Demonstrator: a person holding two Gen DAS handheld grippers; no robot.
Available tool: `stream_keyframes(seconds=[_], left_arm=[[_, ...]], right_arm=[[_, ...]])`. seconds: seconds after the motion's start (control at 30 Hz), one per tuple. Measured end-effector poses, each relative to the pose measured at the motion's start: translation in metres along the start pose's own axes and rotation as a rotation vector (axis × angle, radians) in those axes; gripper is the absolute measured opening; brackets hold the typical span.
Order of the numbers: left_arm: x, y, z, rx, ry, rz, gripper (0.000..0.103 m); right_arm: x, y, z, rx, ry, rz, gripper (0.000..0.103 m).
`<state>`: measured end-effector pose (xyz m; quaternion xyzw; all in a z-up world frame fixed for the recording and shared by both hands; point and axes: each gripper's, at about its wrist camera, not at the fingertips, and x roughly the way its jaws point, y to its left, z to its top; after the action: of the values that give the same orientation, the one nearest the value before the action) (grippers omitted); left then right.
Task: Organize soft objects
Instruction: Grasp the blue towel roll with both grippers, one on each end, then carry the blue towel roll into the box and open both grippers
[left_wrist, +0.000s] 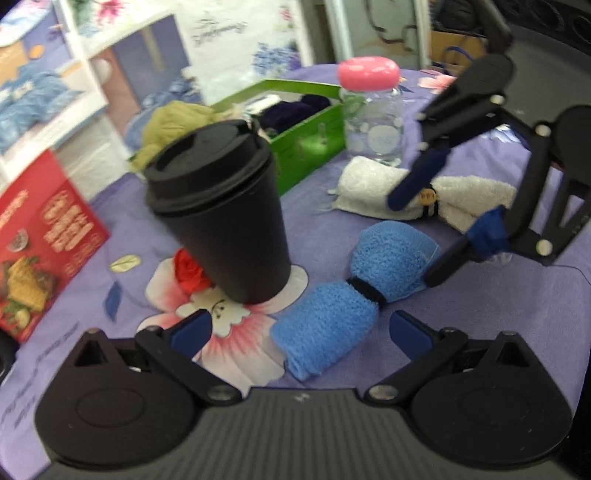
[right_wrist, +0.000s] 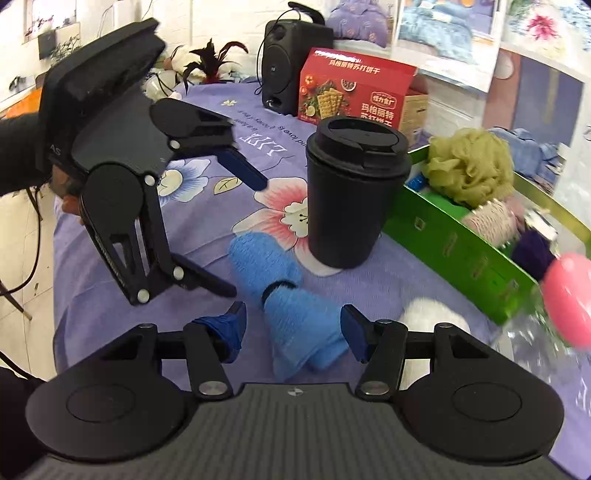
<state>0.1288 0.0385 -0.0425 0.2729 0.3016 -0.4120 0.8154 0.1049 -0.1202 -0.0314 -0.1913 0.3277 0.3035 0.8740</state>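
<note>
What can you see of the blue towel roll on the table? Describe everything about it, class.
The blue towel is fluffy terry cloth, rolled up and cinched at the middle by a black band, so both ends flare. It lies flat on the purple flowered tablecloth, just beside the black cup, between two open grippers.

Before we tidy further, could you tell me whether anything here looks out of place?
The green loofah sits perched on the green box's rim rather than inside it. The blue towel and white towel lie loose on the table.
</note>
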Motion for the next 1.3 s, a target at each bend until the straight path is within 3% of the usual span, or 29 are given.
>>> stream_keyframes(seconds=[0.1,0.4,0.53,0.67,0.97,1.03,1.1,1.13,1.2,1.3], left_arm=[[0.009,0.008,0.001,0.014,0.016,-0.081,0.101],[0.03,0.003,0.0,0.132,0.032,-0.219,0.1],[0.036,0.005,0.001,0.118,0.044,-0.267,0.098],[0.042,0.01,0.004,0.085,0.063,-0.305,0.096],[0.034,0.004,0.005,0.063,0.054,-0.319,0.061],[0.028,-0.004,0.003,0.066,0.047,-0.287,0.047],[0.021,-0.013,0.002,0.07,0.04,-0.253,0.032],[0.016,-0.016,0.001,0.067,0.042,-0.236,0.027],[0.008,-0.02,0.0,0.048,0.049,-0.24,0.025],[-0.007,-0.031,-0.001,0.029,0.047,-0.248,0.023]], right_arm=[[0.011,-0.009,0.003,0.019,0.022,0.026,0.042],[0.039,-0.02,0.015,-0.028,0.081,0.121,0.042],[0.055,-0.022,0.014,-0.054,0.146,0.168,0.042],[0.058,-0.026,0.007,-0.033,0.117,0.187,0.046],[0.054,-0.02,0.001,-0.019,0.095,0.153,0.048],[0.051,-0.016,-0.001,-0.02,0.09,0.135,0.042],[0.045,-0.007,-0.001,-0.068,0.093,0.119,0.022],[0.041,0.001,-0.002,-0.12,0.094,0.097,0.019],[0.032,0.016,-0.006,-0.185,0.093,0.066,0.016],[0.018,0.025,-0.013,-0.17,0.1,0.069,0.015]])
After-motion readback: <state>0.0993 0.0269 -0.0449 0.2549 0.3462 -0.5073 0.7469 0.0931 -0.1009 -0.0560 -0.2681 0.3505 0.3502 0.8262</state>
